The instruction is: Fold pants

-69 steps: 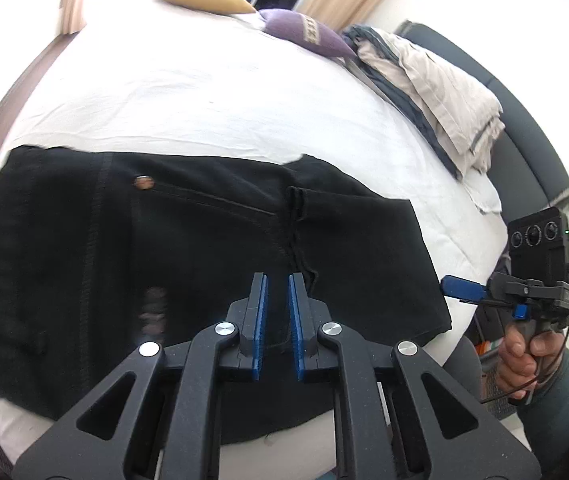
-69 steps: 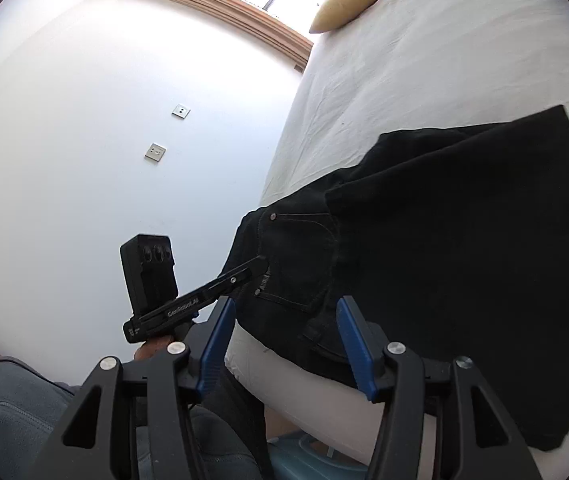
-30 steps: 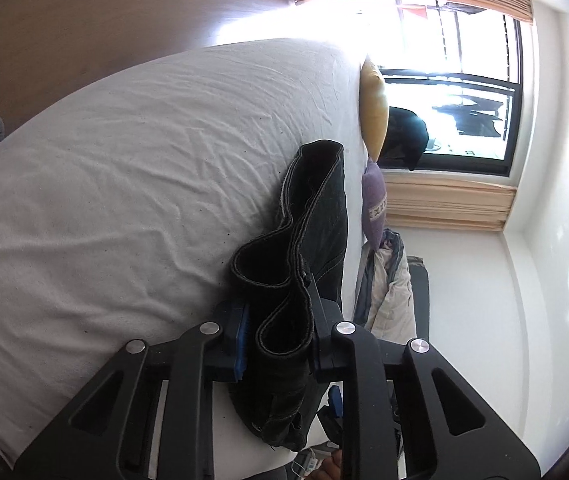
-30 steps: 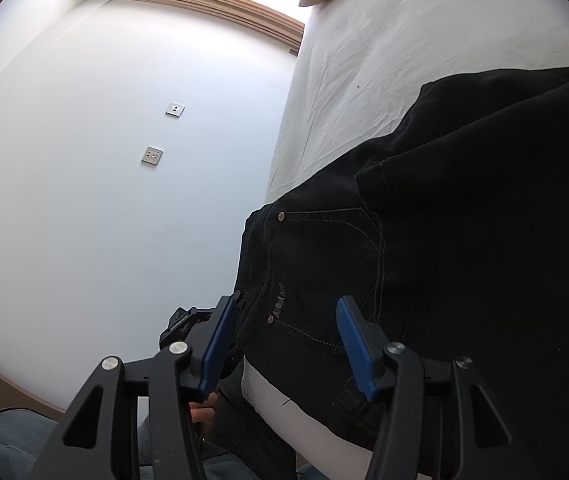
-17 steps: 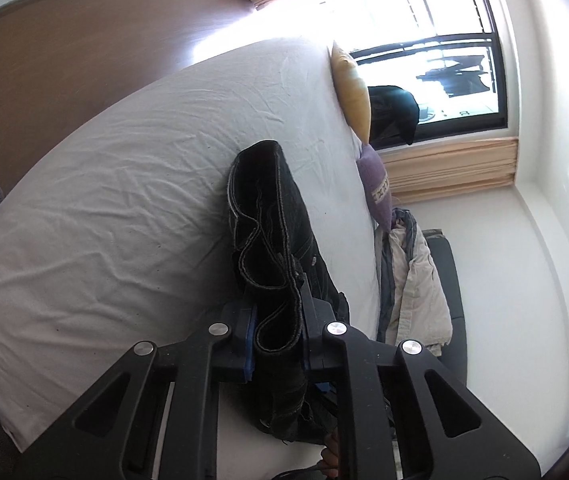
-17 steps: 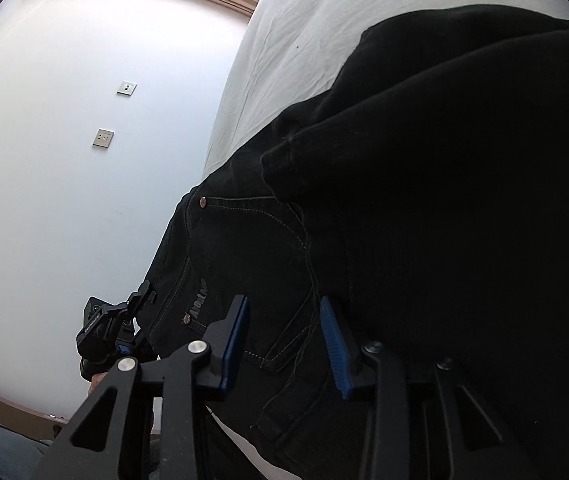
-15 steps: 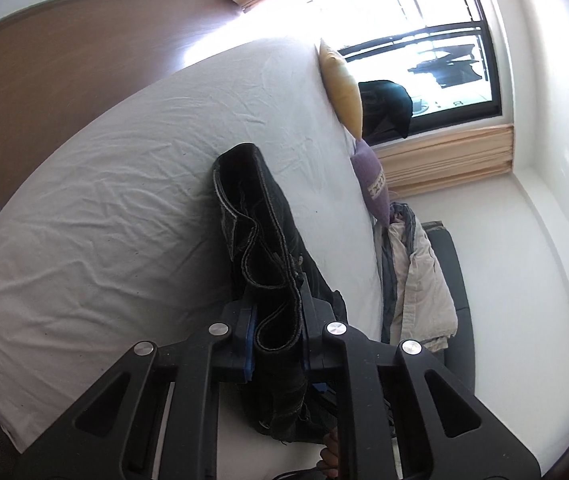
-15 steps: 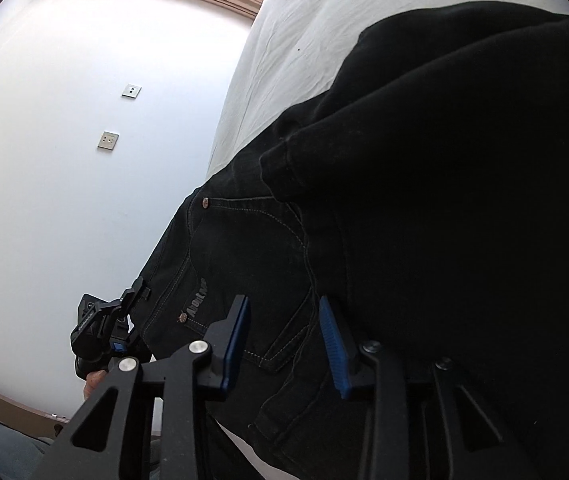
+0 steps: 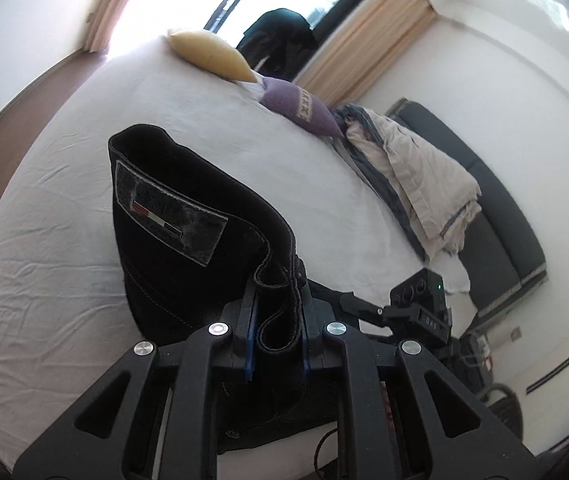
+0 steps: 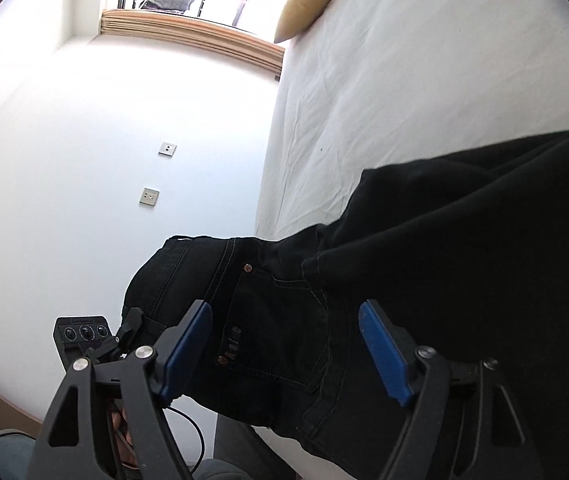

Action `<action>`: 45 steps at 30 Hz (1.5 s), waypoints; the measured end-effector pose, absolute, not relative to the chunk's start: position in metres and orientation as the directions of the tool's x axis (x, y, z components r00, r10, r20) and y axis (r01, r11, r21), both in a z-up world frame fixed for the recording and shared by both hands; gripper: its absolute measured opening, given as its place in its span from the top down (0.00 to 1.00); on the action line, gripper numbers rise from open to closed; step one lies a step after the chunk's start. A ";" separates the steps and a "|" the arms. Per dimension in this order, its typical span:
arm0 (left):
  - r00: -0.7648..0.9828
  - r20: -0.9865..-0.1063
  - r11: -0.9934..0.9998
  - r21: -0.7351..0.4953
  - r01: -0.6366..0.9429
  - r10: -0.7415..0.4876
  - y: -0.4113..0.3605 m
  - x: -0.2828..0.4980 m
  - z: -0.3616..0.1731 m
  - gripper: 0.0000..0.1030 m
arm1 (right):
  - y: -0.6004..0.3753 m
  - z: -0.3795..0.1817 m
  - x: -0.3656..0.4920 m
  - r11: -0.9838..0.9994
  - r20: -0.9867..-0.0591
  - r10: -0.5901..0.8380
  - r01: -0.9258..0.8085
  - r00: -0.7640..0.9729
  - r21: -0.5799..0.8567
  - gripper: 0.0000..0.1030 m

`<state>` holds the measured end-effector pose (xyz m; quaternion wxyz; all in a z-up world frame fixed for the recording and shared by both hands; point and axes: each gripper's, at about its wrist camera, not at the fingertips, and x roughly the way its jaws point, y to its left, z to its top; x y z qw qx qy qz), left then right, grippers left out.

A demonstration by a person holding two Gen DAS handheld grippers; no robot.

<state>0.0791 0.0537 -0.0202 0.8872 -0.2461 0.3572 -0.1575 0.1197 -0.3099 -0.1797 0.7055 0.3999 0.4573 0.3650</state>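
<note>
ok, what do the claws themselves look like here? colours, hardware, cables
Both match: the left claw and right claw have matte black plastic arms with triangular cutouts, silver round pivot screws and blue ribbed pads. In the right view a thin black cable loops below the other unit's black camera box, which has three round lenses. In the left view that box shows a green LED.

There was one pair of black pants (image 9: 172, 216); two grippers, the left gripper (image 9: 276, 316) and the right gripper (image 10: 288, 344); two cushions, a yellow cushion (image 9: 208, 54) and a purple cushion (image 9: 296, 106); one bed (image 9: 64, 200); two wall plates (image 10: 149, 196); one heap of beige bedding (image 9: 424, 176).
</note>
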 end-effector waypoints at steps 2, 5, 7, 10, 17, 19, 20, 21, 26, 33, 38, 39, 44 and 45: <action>0.657 -0.582 0.847 -0.502 0.175 -0.480 0.011 0.087 -0.022 0.87 | -0.326 -0.176 0.118 0.382 -0.320 0.893 -0.158 0.316 0.911 0.23; 0.599 -0.634 0.868 -0.422 0.263 -0.489 -0.047 0.092 -0.040 0.87 | -0.340 -0.174 0.115 0.348 -0.284 0.905 -0.169 0.316 0.922 0.17; 0.559 -0.669 0.872 -0.380 0.309 -0.489 -0.076 0.086 -0.053 0.87 | -0.340 -0.173 0.115 0.353 -0.288 0.904 -0.172 0.317 0.920 0.17; 0.514 -0.702 0.866 -0.339 0.368 -0.493 -0.105 0.082 -0.068 0.87 | -0.345 -0.174 0.112 0.362 -0.296 0.901 -0.173 0.318 0.916 0.13; 0.502 -0.732 0.867 -0.251 0.430 -0.460 -0.138 0.080 -0.075 0.87 | -0.321 -0.168 0.118 0.441 -0.382 0.883 -0.206 0.272 0.873 0.20; 0.503 -0.739 0.868 -0.221 0.446 -0.447 -0.147 0.081 -0.076 0.87 | -0.315 -0.162 0.118 0.519 -0.457 0.849 -0.248 0.265 0.818 0.46; 0.502 -0.741 0.866 -0.214 0.452 -0.446 -0.151 0.081 -0.076 0.87 | -0.313 -0.161 0.119 0.549 -0.492 0.831 -0.250 0.259 0.797 0.61; 0.500 -0.743 0.863 -0.207 0.461 -0.445 -0.157 0.080 -0.076 0.87 | -0.313 -0.161 0.120 0.575 -0.518 0.815 -0.249 0.260 0.780 0.65; 0.491 -0.739 0.839 -0.184 0.512 -0.462 -0.182 0.077 -0.077 0.87 | -0.329 -0.150 0.114 0.666 -0.599 0.745 -0.266 0.294 0.697 0.79; 0.452 -0.736 0.786 -0.175 0.592 -0.504 -0.241 0.077 -0.080 0.87 | -0.371 -0.137 0.106 0.737 -0.661 0.675 -0.263 0.327 0.623 0.82; 0.423 -0.756 0.780 -0.179 0.600 -0.499 -0.278 0.092 -0.106 0.87 | -0.404 -0.161 0.111 0.719 -0.646 0.691 -0.217 0.324 0.660 0.82; 0.413 -0.768 0.780 -0.173 0.602 -0.489 -0.283 0.095 -0.116 0.87 | -0.407 -0.172 0.114 0.713 -0.644 0.696 -0.200 0.317 0.672 0.82; 0.335 -0.806 0.777 -0.227 0.587 -0.488 -0.292 0.105 -0.153 0.82 | -0.421 -0.219 0.119 0.657 -0.610 0.738 -0.100 0.289 0.747 0.71; 0.322 -0.800 0.771 -0.253 0.585 -0.507 -0.287 0.102 -0.151 0.74 | -0.425 -0.221 0.117 0.635 -0.588 0.753 -0.091 0.295 0.767 0.68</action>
